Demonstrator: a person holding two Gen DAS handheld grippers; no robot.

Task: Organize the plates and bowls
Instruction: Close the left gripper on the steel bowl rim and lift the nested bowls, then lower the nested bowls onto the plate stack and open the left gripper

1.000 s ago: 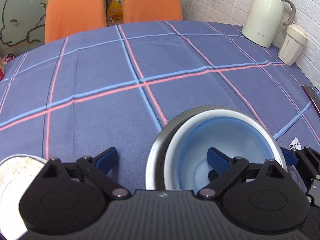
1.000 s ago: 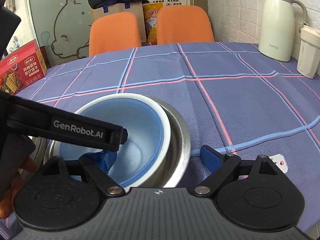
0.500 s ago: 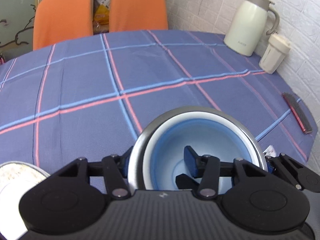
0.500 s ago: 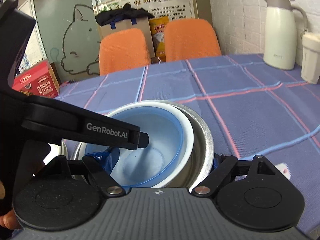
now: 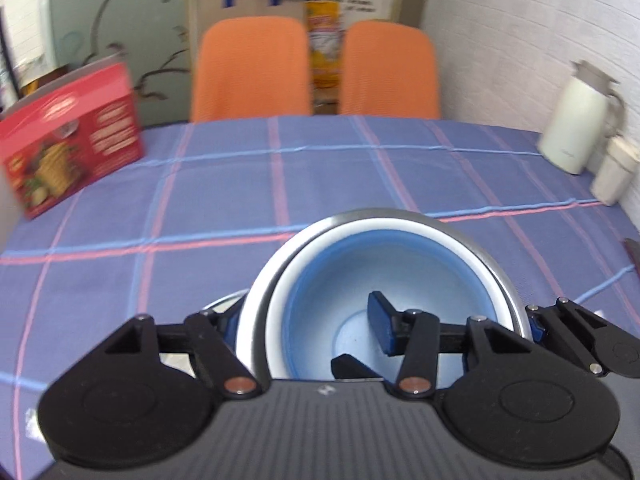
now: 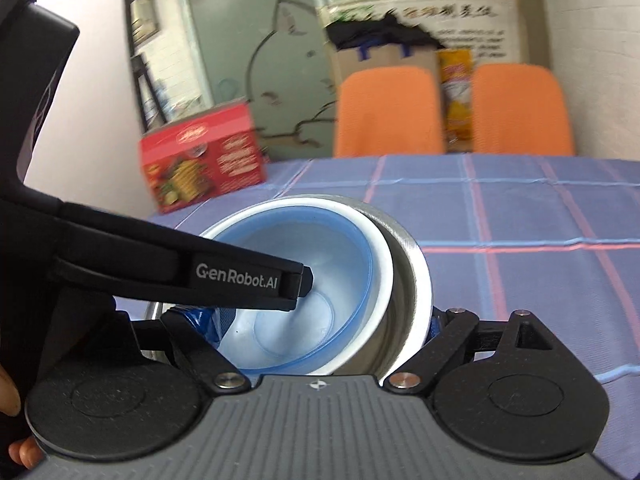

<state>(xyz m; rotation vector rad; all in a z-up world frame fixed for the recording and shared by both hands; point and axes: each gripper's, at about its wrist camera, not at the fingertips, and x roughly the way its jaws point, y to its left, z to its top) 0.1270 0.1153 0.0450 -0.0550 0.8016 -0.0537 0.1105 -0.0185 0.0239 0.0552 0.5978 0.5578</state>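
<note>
A nested stack fills the near centre: a steel bowl (image 5: 472, 240) (image 6: 412, 280) holds a white bowl (image 5: 320, 248) (image 6: 380, 272), which holds a blue bowl (image 5: 400, 272) (image 6: 280, 248). My left gripper (image 5: 304, 320) is shut on the stack's left wall, one finger outside the steel and one inside the blue bowl. My right gripper (image 6: 320, 316) is shut on the right wall in the same way. The stack hangs tilted above the checked tablecloth (image 5: 200, 200). A pale dish (image 5: 172, 358) with a shiny rim shows just under the stack's left side.
A red snack box (image 5: 72, 136) (image 6: 204, 160) stands at the table's left edge. A cream thermos (image 5: 576, 124) and a lidded cup (image 5: 612, 176) stand by the right wall. Two orange chairs (image 5: 252, 68) are behind the table. A hand (image 6: 16, 452) holds the left gripper.
Both grippers closed on the bowl stack's walls and raised it off the cloth. The views swung left, bringing the red box into sight. The stack now sits over the pale dish.
</note>
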